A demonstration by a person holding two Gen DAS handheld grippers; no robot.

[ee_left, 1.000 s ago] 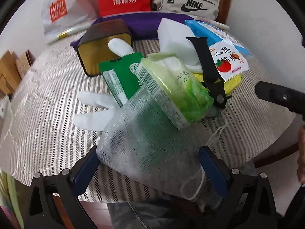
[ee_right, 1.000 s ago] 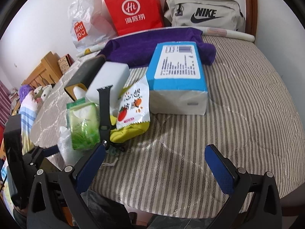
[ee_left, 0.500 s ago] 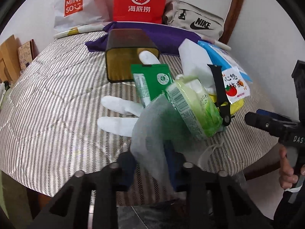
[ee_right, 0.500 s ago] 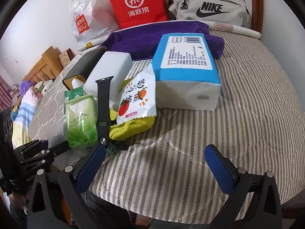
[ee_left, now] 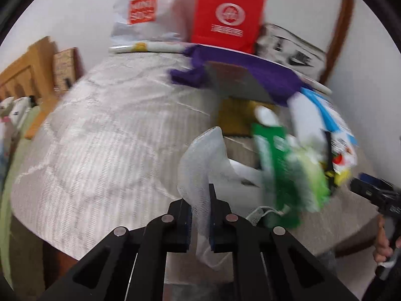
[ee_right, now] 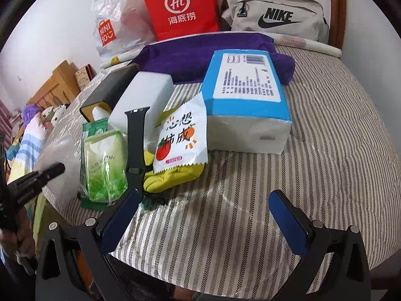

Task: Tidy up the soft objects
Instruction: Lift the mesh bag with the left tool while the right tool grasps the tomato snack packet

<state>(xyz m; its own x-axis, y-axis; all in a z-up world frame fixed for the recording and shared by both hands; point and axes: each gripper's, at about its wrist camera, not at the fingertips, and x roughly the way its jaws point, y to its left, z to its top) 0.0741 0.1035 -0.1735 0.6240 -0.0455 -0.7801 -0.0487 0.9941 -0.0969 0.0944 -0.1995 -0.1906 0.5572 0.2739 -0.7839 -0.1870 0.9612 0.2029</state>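
Left gripper (ee_left: 199, 215), wide apart a second ago, has just clamped the white mesh bag (ee_left: 204, 160); right gripper (ee_right: 204, 222) gapes empty. Next, likely: lifting it clear of the green wipes pack (ee_right: 105, 165).

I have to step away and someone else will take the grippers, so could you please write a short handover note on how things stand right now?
Left gripper: its jaws have just been closing and are now shut on the white mesh bag, pinching its fabric at the near edge of the striped bed cover.
Right gripper: open, holding nothing, over bare cover.
Pile beside the bag: green tissue pack, black watch strap, tomato snack packet on a yellow cloth, blue tissue pack.
Done: bag gripped.
Left: nothing looks sorted yet; the pile remains to be organised.
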